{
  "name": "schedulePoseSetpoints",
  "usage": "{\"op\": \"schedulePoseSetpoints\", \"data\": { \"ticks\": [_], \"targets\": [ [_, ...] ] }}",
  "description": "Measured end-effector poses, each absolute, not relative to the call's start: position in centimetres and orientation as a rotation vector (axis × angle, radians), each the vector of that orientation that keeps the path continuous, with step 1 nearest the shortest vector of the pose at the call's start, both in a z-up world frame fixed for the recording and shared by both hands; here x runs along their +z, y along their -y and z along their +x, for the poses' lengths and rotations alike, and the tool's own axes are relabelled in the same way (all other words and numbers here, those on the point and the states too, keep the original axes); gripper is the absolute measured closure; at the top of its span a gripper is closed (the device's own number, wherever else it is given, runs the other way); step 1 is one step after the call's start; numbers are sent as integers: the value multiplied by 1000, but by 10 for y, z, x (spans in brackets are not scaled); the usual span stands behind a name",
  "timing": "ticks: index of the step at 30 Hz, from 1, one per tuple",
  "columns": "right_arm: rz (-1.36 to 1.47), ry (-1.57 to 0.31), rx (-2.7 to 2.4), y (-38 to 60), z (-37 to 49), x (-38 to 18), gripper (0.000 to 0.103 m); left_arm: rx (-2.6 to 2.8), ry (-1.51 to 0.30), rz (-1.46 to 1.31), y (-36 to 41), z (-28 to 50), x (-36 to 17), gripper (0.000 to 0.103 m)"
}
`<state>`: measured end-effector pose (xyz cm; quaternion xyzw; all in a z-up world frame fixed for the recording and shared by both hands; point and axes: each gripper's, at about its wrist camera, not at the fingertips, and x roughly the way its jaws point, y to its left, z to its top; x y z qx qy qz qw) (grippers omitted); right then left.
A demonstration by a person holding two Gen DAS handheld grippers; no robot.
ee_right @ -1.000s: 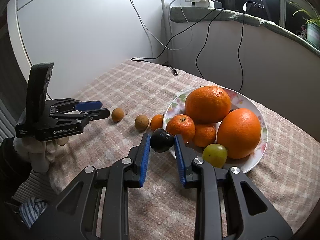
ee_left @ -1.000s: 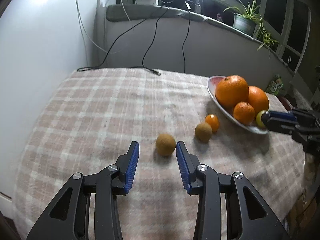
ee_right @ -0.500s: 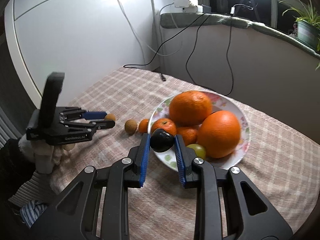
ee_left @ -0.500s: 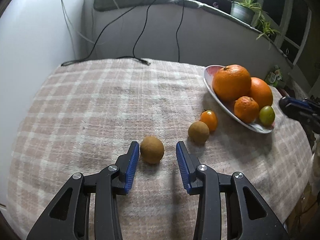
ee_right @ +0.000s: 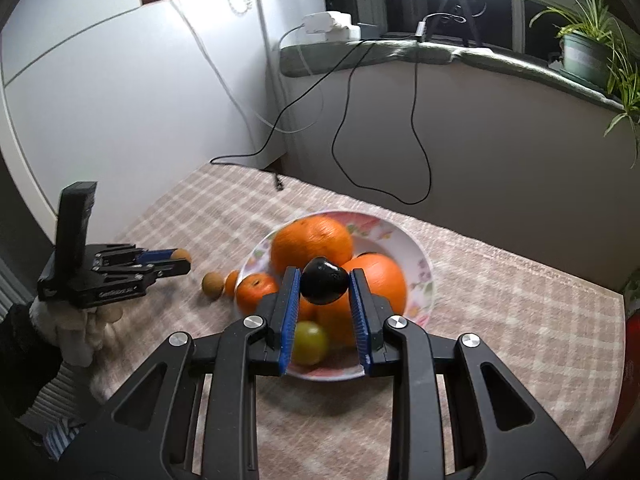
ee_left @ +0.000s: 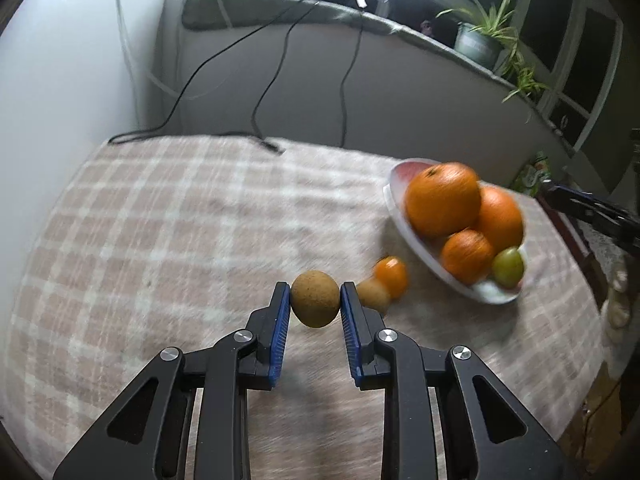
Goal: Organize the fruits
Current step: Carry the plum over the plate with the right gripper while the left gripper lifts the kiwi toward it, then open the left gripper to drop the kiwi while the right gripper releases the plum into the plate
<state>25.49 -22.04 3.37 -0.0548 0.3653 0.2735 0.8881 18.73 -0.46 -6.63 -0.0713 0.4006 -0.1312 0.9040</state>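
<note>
A brown fruit (ee_left: 315,299) is framed between the blue pads of the left claw (ee_left: 315,300), whose jaws are closing on it; both pads appear to touch its sides. A second brown fruit (ee_left: 373,296) and a small orange (ee_left: 392,276) lie on the checked cloth (ee_left: 160,220) at about 2 o'clock from the held fruit, just beside the plate (ee_left: 400,208). The plate is loaded with two large oranges, a mandarin (ee_left: 466,255) and a green fruit (ee_left: 508,267), and it sits near the bench's 3 o'clock edge. Wide open cloth is left from 9 to 12 o'clock, up to the wall and the cable (ee_left: 264,140) that ends on the far edge.

In the right wrist view, a dark fruit (ee_right: 324,281) is clamped in the narrowly set right claw (ee_right: 324,284) and is seen in front of the plate's (ee_right: 424,264) fruit pile. The green fruit (ee_right: 310,342) is seen below it, at the plate's 6 o'clock rim. The left claw (ee_right: 178,262) is seen at 9 o'clock, held by a gloved hand (ee_right: 76,328) over the bench's edge. Bare cloth (ee_right: 500,300) is open at 3 o'clock of the plate.
</note>
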Motion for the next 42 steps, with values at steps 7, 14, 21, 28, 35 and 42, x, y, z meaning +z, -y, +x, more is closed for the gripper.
{"op": "schedulePoseSetpoints", "data": {
  "ticks": [7, 14, 21, 28, 35, 42],
  "targets": [
    [-74, -784, 545, 233, 287, 34, 77, -357, -782, -142, 41, 195, -43, 79],
    [-53, -814, 538, 235, 312, 26, 77, -422, -755, -108, 81, 203, -28, 79],
    [-70, -848, 549, 224, 329, 14, 77, -459, -749, -54, 116, 210, -28, 79],
    [-65, -865, 552, 219, 342, 6, 77, -472, -750, -26, 132, 212, -31, 79],
    [-56, -873, 559, 219, 345, 3, 77, -472, -757, -11, 138, 216, -34, 79],
    [-57, -862, 544, 220, 344, 3, 39, -461, -747, 16, 142, 215, -33, 65]
  ]
}}
